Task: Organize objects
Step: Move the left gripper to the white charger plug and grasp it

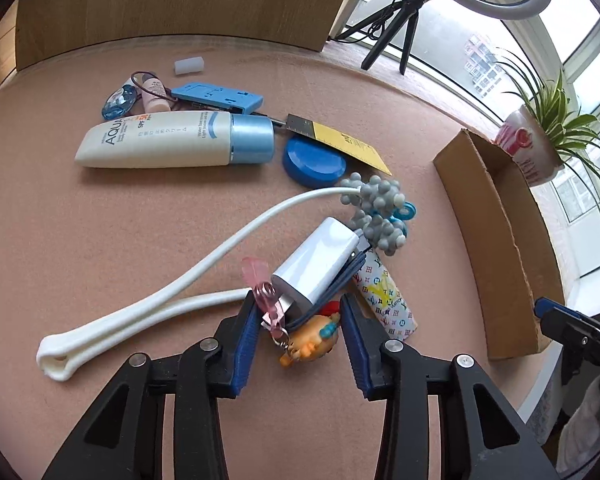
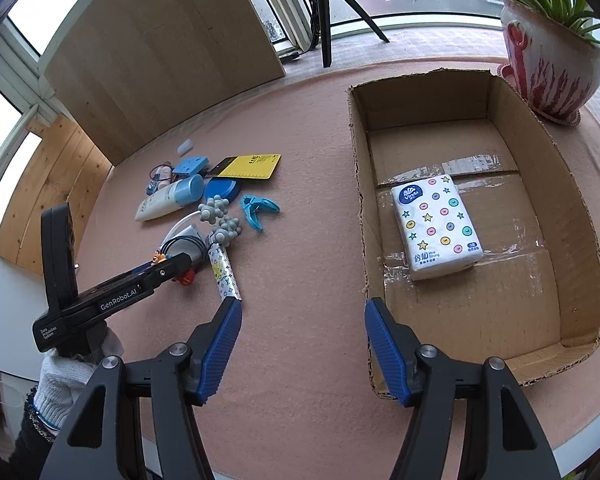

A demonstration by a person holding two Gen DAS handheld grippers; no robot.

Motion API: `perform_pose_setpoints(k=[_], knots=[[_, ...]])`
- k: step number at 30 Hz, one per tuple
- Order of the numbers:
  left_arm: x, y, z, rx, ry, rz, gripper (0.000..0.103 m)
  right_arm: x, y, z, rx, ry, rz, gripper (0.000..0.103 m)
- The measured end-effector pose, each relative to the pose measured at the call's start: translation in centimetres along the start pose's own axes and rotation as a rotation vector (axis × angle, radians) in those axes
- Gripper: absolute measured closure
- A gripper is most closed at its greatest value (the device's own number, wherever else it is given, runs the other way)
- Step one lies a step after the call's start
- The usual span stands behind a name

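Cardboard box (image 2: 540, 208) sits open on the pink table (image 2: 300, 240), holding only a pack of tissues (image 2: 436, 226) flat on its floor. Left hand-held gripper (image 1: 300, 312) straddles a white charger (image 1: 320, 264) and orange keychain toy (image 1: 310, 342) in the clutter outside the box, pads not pressing. Right hand-held gripper (image 2: 303, 316) hangs spread beside the box's near wall, gripping nothing.
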State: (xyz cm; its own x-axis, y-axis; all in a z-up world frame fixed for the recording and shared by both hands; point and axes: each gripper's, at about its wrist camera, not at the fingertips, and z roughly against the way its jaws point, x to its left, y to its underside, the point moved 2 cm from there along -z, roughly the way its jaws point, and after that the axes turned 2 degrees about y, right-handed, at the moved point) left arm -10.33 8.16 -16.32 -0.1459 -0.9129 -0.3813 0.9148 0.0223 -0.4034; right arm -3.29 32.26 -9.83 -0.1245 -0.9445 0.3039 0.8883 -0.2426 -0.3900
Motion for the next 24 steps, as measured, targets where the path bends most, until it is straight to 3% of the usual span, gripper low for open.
perform_pose_setpoints(k=[5, 8, 13, 18, 21, 24], knots=[[-1.6, 2.2, 0.2, 0.042, 0.051, -0.071, 0.063, 0.4, 0.0, -0.1, 0.003, 0.007, 0.016, 0.041], [-2.3, 2.8, 1.3, 0.026, 0.048, -0.106, 0.062, 0.3, -0.1, 0.2, -0.003, 0.006, 0.019, 0.041], [-2.3, 1.6, 2.9, -0.031, 0.010, -0.100, 0.052, 1.0, -0.3, 1.1, -0.037, 0.045, 0.066, 0.041], [-1.6, -0.4, 2.3, -0.035, -0.012, -0.068, 0.052, 2.6, -0.7, 2.0, -0.080, 0.054, 0.116, 0.041], [-1.7, -1.4, 0.9, -0.006, -0.003, -0.056, 0.054, 3.8, -0.9, 1.6, -0.070, 0.030, 0.143, 0.041], [-1.7, -1.4, -0.2, 0.021, -0.029, -0.056, 0.069, 5.0, -1.0, 0.5, -0.049, -0.001, 0.162, 0.041]])
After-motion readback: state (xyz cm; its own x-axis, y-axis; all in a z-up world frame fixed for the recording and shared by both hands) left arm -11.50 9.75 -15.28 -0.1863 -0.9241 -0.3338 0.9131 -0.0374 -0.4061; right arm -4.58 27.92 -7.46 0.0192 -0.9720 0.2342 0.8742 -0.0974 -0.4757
